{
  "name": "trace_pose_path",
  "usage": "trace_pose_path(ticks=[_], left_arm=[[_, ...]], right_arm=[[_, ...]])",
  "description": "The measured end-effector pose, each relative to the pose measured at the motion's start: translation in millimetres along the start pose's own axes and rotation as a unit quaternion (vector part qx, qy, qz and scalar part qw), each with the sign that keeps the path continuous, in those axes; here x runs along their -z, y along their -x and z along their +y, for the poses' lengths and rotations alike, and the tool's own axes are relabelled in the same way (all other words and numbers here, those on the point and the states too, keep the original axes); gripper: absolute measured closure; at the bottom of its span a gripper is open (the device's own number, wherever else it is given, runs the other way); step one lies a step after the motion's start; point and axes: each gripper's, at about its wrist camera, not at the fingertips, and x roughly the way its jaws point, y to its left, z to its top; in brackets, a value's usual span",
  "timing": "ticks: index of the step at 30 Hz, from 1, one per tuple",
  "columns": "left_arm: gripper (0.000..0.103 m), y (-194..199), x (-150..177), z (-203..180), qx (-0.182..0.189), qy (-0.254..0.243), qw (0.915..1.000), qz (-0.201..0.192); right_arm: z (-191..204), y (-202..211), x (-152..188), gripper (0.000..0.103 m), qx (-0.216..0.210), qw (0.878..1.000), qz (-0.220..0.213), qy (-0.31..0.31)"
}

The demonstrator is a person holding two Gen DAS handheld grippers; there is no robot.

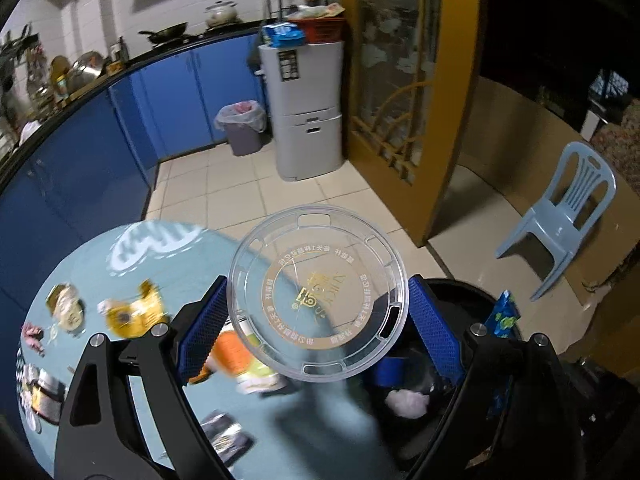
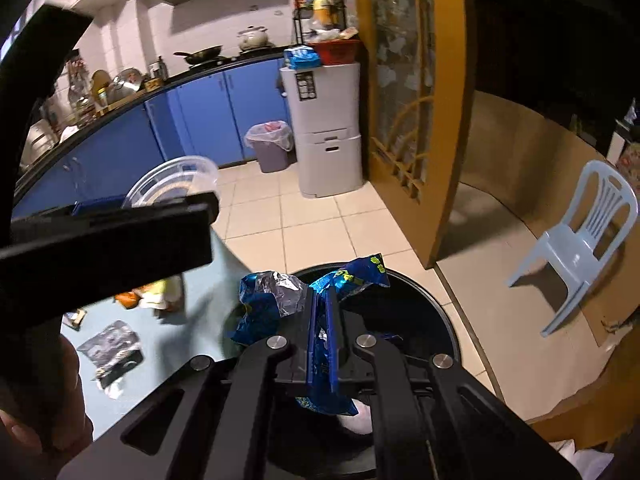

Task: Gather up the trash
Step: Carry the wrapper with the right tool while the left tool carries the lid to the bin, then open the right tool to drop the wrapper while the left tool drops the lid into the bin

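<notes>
My left gripper (image 1: 318, 300) is shut on a clear round plastic container (image 1: 318, 292) with gold print, held between its blue pads above the table edge and the black bin (image 1: 452, 364). The container also shows in the right wrist view (image 2: 176, 184). My right gripper (image 2: 322, 312) is shut on a crumpled blue foil wrapper (image 2: 280, 300), held over the black bin (image 2: 432, 316). The wrapper's tip shows in the left wrist view (image 1: 503, 314). White tissue (image 1: 406, 398) lies inside the bin.
The light blue table (image 1: 168, 248) carries several wrappers: a yellow packet (image 1: 132, 312), an orange packet (image 1: 236, 356), a dark foil packet (image 2: 110, 340). Beyond are blue kitchen cabinets (image 1: 180, 92), a grey lined bin (image 1: 242, 128), a grey cabinet (image 1: 304, 108), and a pale blue plastic chair (image 1: 560, 216).
</notes>
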Motion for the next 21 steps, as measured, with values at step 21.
trace_pose_path(ticks=[21], left_arm=[[0.003, -21, -11, -72, 0.066, -0.022, 0.9971, 0.032]], right_arm=[[-48, -1, 15, 0.098, 0.014, 0.999, 0.006, -0.041]])
